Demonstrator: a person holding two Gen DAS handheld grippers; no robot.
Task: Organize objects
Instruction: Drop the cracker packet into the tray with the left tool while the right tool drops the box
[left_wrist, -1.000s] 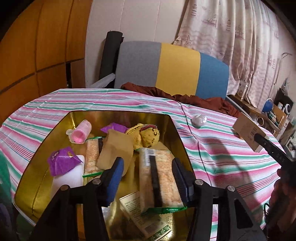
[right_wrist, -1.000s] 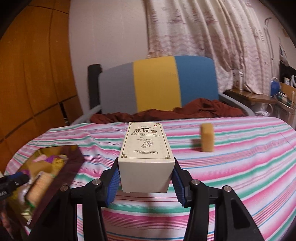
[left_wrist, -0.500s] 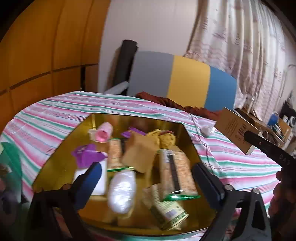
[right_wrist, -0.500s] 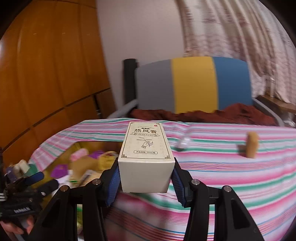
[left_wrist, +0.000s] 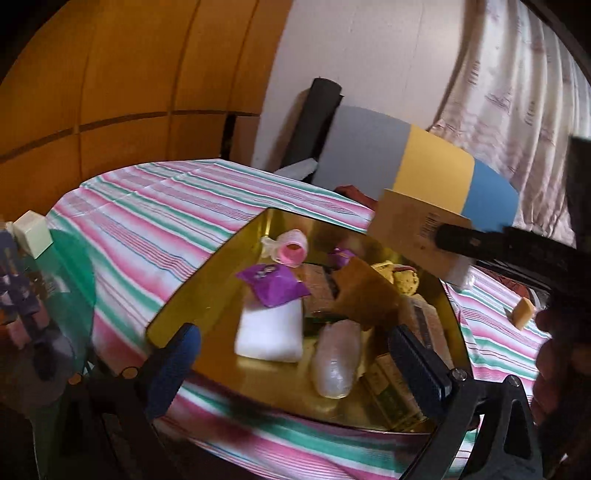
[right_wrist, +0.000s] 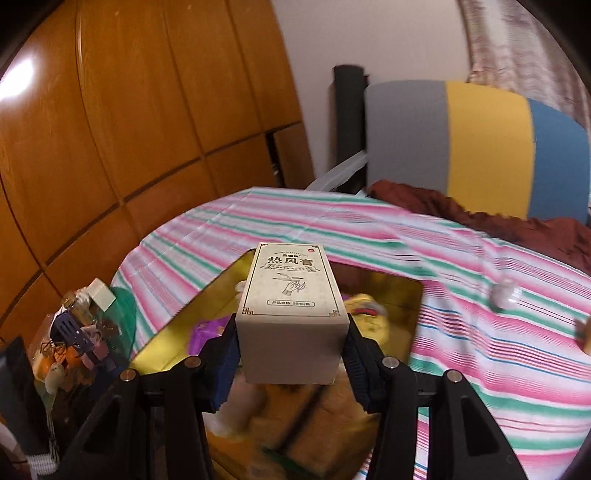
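Fingers of the left gripper (left_wrist: 295, 354) stand wide apart, having just opened, with nothing between them; beyond their tips lies the gold tray (left_wrist: 207, 284) on the striped counter (left_wrist: 155, 221). Fingers of the right gripper (right_wrist: 291, 354) clamp a cream carton (right_wrist: 291, 306), held above the tray (right_wrist: 402, 295). The tray holds a white packet (left_wrist: 269, 332), purple sachet (left_wrist: 273, 284), pink-capped tube (left_wrist: 290, 247), clear pouch (left_wrist: 334, 362), brown bag (left_wrist: 365, 295) and yellow toy (left_wrist: 400, 277).
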